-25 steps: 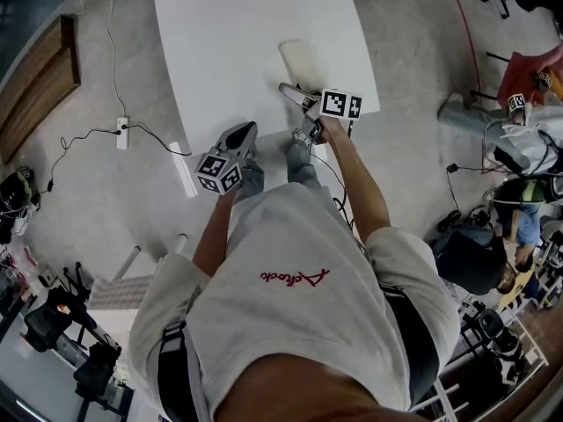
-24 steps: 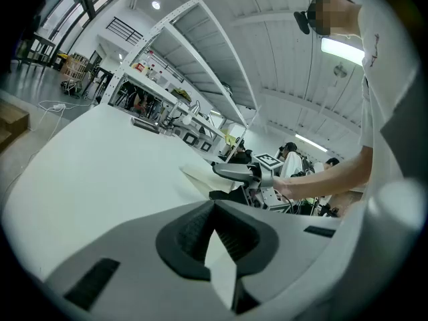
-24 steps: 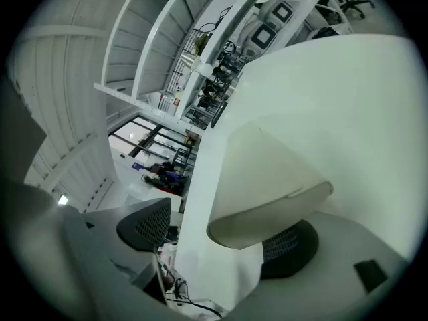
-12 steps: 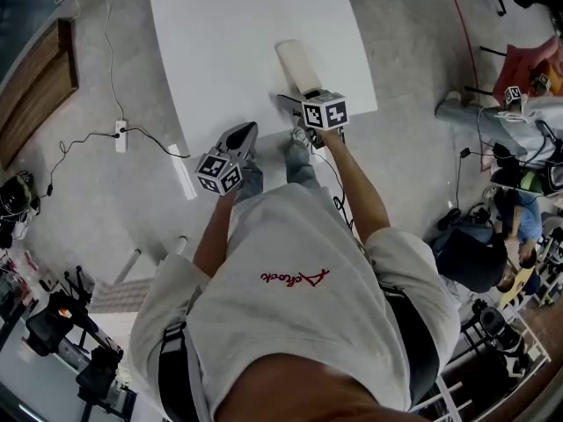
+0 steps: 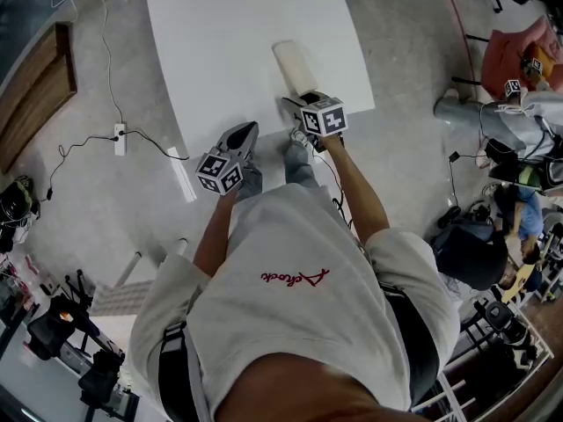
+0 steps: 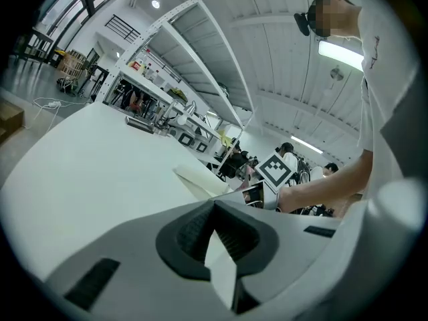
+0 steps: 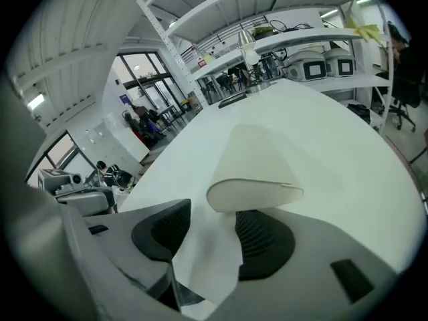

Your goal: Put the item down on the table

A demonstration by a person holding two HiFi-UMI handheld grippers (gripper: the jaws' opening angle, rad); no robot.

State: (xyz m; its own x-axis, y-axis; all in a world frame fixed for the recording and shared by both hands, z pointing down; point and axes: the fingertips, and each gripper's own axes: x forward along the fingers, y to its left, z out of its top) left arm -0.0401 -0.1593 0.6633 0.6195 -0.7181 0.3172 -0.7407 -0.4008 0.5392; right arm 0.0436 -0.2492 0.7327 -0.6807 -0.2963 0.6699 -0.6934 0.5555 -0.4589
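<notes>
One cream roll (image 5: 295, 63), perhaps paper, on table (image 5: 220, 51)

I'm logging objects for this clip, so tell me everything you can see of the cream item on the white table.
The cream item is a flat, elongated piece with rounded ends, like a soft folded sleeve; its material cannot be told. It lies flat on the white table, near the edge closest to the person. The right gripper sits just short of its near end. Its jaws have just been closing, but the pads press on nothing, so the item rests free.
</notes>
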